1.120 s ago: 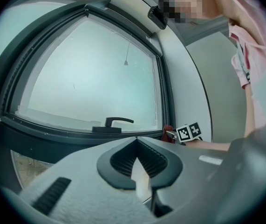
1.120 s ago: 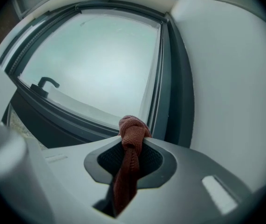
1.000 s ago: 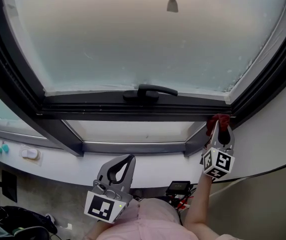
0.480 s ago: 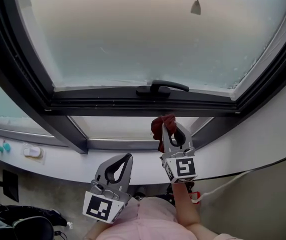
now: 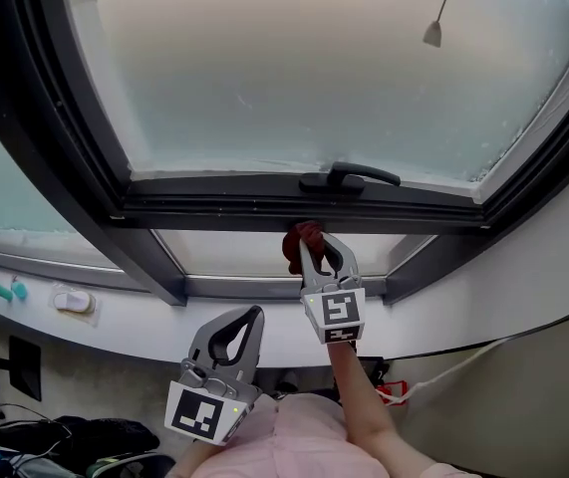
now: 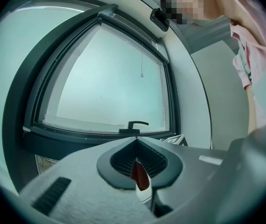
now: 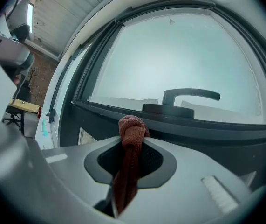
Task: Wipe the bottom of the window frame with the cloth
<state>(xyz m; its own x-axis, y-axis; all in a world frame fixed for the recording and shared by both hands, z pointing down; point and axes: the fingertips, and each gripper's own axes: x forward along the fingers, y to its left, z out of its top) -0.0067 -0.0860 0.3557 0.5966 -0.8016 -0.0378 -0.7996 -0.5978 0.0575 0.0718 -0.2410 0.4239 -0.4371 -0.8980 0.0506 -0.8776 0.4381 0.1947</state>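
The dark window frame's bottom rail (image 5: pixel 224 210) runs across the head view under the frosted pane, with a black handle (image 5: pixel 352 176) on it. My right gripper (image 5: pixel 315 243) is shut on a reddish-brown cloth (image 5: pixel 298 241), whose bunched end presses against the rail just left of and below the handle. In the right gripper view the cloth (image 7: pixel 131 129) sticks up between the jaws in front of the rail (image 7: pixel 207 130) and the handle (image 7: pixel 188 97). My left gripper (image 5: pixel 251 316) hangs lower, near the white sill, shut and holding nothing. In the left gripper view its jaws meet at the tip (image 6: pixel 136 139).
A smaller lower pane (image 5: pixel 264 256) sits below the rail above a white curved sill (image 5: pixel 144 322). A cord pull (image 5: pixel 431 34) hangs in front of the glass. Teal pieces (image 5: pixel 0 289) and a white fitting (image 5: pixel 73 300) are on the sill's left. A cable (image 5: pixel 483 352) runs along the right wall.
My right gripper has slid left with the cloth along the bottom rail, from the right corner to below the handle. The left gripper has stayed put.
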